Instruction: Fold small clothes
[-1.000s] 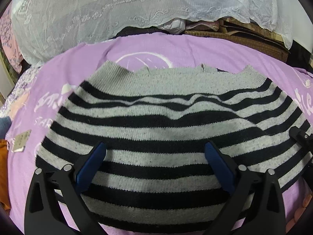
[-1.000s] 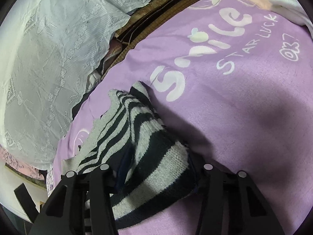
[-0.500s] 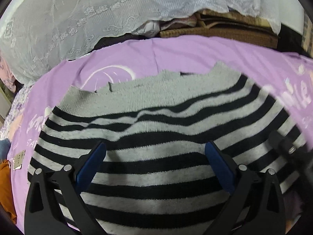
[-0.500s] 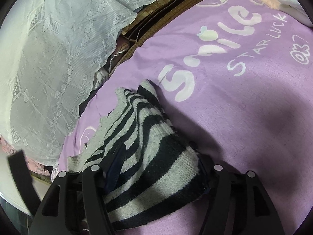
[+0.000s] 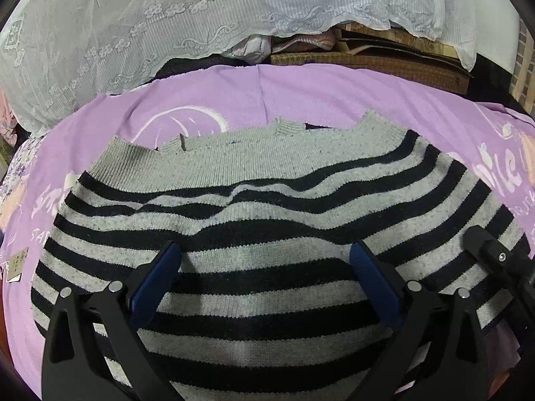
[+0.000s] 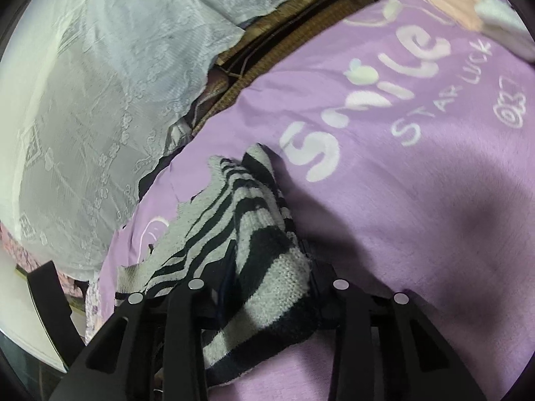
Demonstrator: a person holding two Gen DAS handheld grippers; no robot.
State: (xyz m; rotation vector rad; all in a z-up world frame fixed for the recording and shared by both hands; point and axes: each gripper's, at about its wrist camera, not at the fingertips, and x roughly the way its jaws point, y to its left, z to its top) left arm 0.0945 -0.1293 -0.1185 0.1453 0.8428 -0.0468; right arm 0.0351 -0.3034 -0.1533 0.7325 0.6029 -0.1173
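A grey and black striped knit sweater [image 5: 267, 207] lies spread on the purple blanket [image 5: 301, 100]. My left gripper [image 5: 265, 257] hovers over its middle, jaws wide open and empty, blue pads [image 5: 157, 277] showing. My right gripper [image 6: 267, 267] is at the sweater's right edge, and a bunched fold of the sweater [image 6: 267, 250] lies between its fingers, which look closed on it. The right gripper's black body also shows in the left wrist view [image 5: 495, 260], at the sweater's right side.
A white lace cloth [image 5: 167, 16] covers things behind the blanket, with brown wicker mats [image 5: 367, 63] beside it. A small tag [image 5: 16, 262] lies at the blanket's left edge. A white cloth [image 6: 501, 23] lies far right on the blanket.
The left view has swung left then back over the sweater. The right gripper has kept hold of the sweater's edge and shifted slightly, lifting the fold more.
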